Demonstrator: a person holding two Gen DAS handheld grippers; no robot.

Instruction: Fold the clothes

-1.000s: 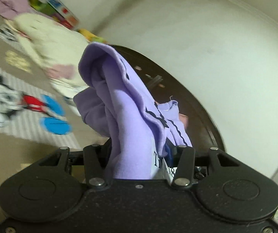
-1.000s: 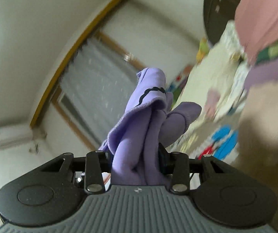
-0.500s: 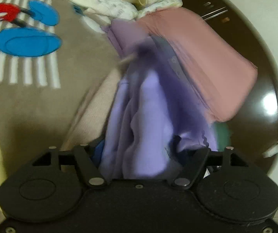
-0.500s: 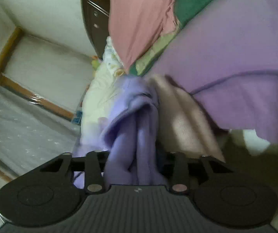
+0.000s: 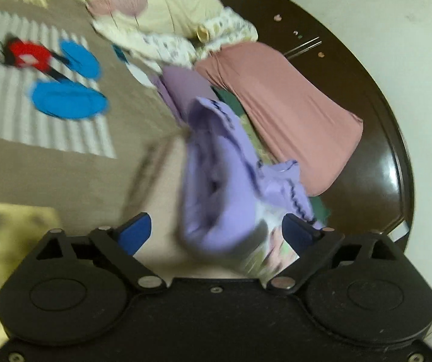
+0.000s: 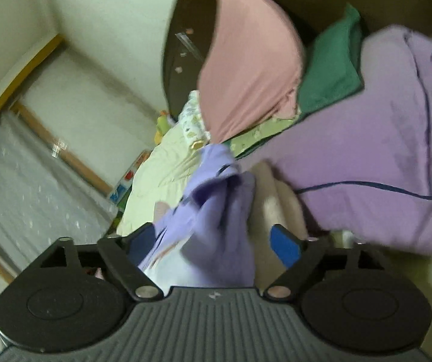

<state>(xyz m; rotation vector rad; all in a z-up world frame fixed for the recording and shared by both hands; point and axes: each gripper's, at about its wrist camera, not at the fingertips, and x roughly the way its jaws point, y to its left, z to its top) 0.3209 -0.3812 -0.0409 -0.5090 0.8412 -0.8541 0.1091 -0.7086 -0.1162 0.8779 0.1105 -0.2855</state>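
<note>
Both grippers spread wide, nothing pinched — the lavender garment [image 5: 219,181] sits loose between the blue pads. Left gripper [image 5: 217,232]: cloth bunched dead ahead, long axis running toward 12 o'clock, its lower end close to the right pad. Right gripper [image 6: 212,241]: same garment [image 6: 216,211] crumpled, leaning toward 11 o'clock, nearer the left pad. Neither arm looks clearly nearer. Cloth is soft, heavily creased, with dark wavy trim, a printed label at the base; motion-blurred. It rests on a beige surface [image 5: 161,181] beside the clothes pile — pink piece [image 5: 282,99] at 1 o'clock. Likely needs regrasping by the edges.
</note>
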